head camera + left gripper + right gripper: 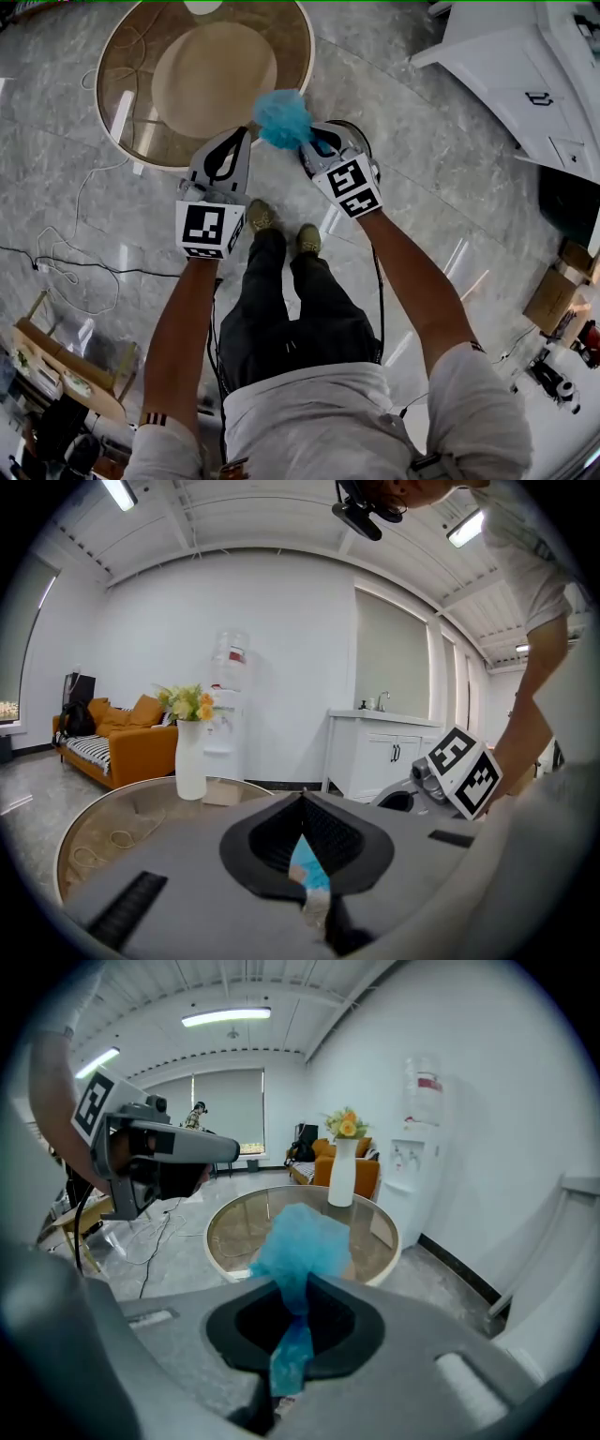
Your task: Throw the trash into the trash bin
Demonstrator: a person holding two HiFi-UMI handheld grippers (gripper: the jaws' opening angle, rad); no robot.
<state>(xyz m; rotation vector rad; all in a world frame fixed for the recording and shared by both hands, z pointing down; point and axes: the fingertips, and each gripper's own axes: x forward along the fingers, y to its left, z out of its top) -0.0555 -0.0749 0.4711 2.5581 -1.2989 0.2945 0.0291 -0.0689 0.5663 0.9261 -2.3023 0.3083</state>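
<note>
A fluffy wad of blue trash [283, 119] sticks out past the tips of my right gripper [309, 147], which is shut on its stalk. In the right gripper view the blue wad [298, 1241] rises from between the pads over the table's edge. My left gripper [246, 133] is held level beside it, to the left. Its jaws meet at the tip, and a thin light-blue and pale scrap [309, 874] shows between the pads. A round bin with a dark mouth [405, 800] stands on the floor under the right gripper, mostly hidden by it.
A round glass table [141, 122] lies just ahead, with a white vase of flowers [190, 752] on it. White cabinets [525, 75] stand at the right. Cables [66, 267] trail on the floor at the left, cardboard boxes [553, 295] lie at the right, and an orange sofa [122, 742] is far off.
</note>
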